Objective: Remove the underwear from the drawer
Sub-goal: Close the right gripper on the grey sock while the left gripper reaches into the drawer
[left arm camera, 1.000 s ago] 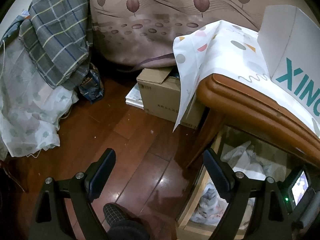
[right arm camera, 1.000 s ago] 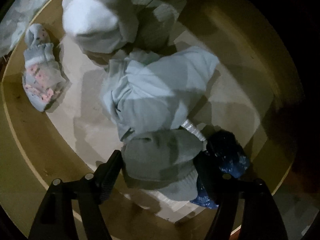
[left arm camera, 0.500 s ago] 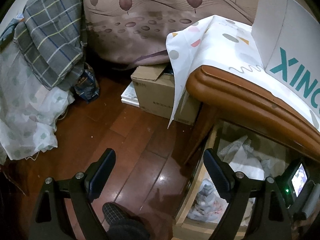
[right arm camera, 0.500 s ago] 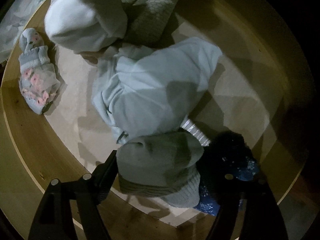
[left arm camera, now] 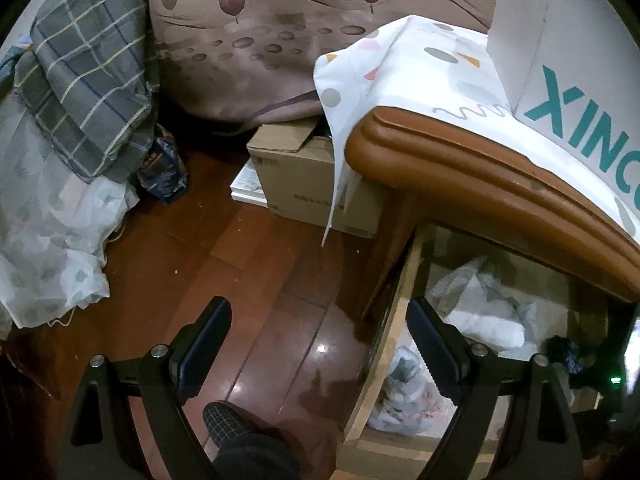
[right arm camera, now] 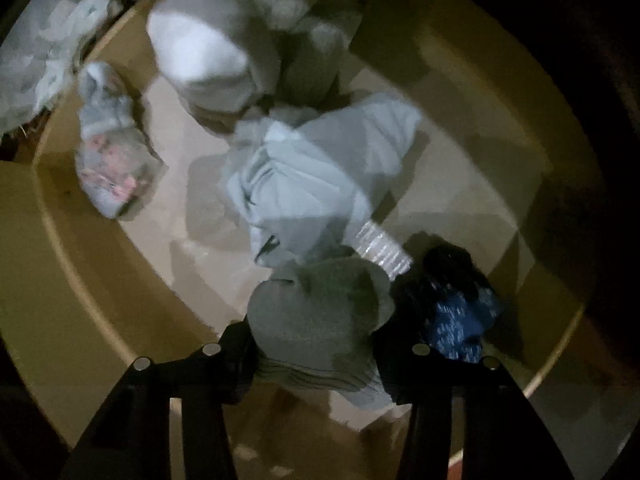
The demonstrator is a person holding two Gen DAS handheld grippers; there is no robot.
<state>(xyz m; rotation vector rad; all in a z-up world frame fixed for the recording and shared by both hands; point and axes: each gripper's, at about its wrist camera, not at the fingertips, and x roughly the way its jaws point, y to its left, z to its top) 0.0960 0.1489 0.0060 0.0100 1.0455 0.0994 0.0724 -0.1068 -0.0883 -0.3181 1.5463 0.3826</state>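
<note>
Looking down into the open wooden drawer [right arm camera: 100, 280], my right gripper [right arm camera: 316, 352] holds a grey folded underwear bundle [right arm camera: 320, 312]. Its jaws are closing and both pads press the bundle's sides. Just behind lies a pale blue garment [right arm camera: 320, 184]. A dark blue item [right arm camera: 460, 316] sits to the right of the bundle. A white bundle [right arm camera: 200, 40] and a floral piece [right arm camera: 112, 168] lie further back and left. My left gripper [left arm camera: 318, 320] hangs open and empty over the wooden floor, beside the drawer's side wall [left arm camera: 384, 344].
The dresser's brown top edge [left arm camera: 480, 172] overhangs the drawer and carries a patterned cloth and a white box [left arm camera: 568, 60]. A cardboard box [left arm camera: 304, 176] stands on the floor behind. Plaid fabric [left arm camera: 88, 80] and pale cloth [left arm camera: 48, 240] hang at left. A person's foot [left arm camera: 240, 432] is below.
My right gripper's jaws have narrowed onto the grey bundle, and the gripper has risen, so the drawer contents look smaller. The left gripper has stayed open and barely moved.
</note>
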